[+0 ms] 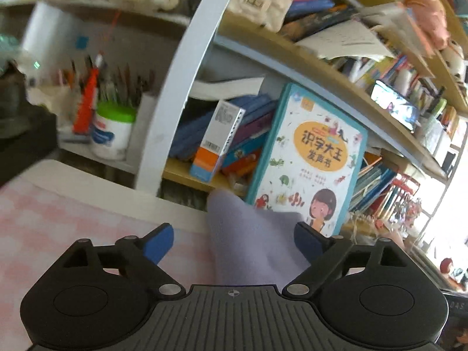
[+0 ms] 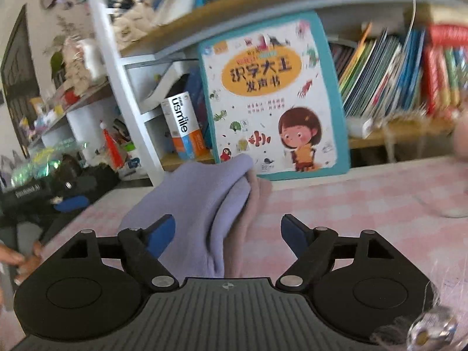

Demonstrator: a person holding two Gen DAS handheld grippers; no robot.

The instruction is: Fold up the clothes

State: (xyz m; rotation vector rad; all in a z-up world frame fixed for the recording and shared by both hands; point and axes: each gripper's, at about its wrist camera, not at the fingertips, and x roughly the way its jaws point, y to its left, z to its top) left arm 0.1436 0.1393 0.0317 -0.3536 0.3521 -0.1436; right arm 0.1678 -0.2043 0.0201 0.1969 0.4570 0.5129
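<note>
The left gripper (image 1: pixel 234 241) is spread wide, and the cloth (image 1: pixel 251 242) lies between its fingers, nearer the right one, running straight ahead. The right gripper (image 2: pixel 228 234) is spread too, the cloth's long axis lying forward between its fingers, hugging the left one, gripped by neither. Just past the cloth's far end stands a book (image 2: pixel 272 96), likely blocking any forward push.

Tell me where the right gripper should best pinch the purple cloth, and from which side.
Probably the far folded tip of the purple cloth, near the picture book. Layers bunch there, raised off the checked tablecloth. The right gripper, jaws open, already straddles it; push forward along its length, then close.
</note>
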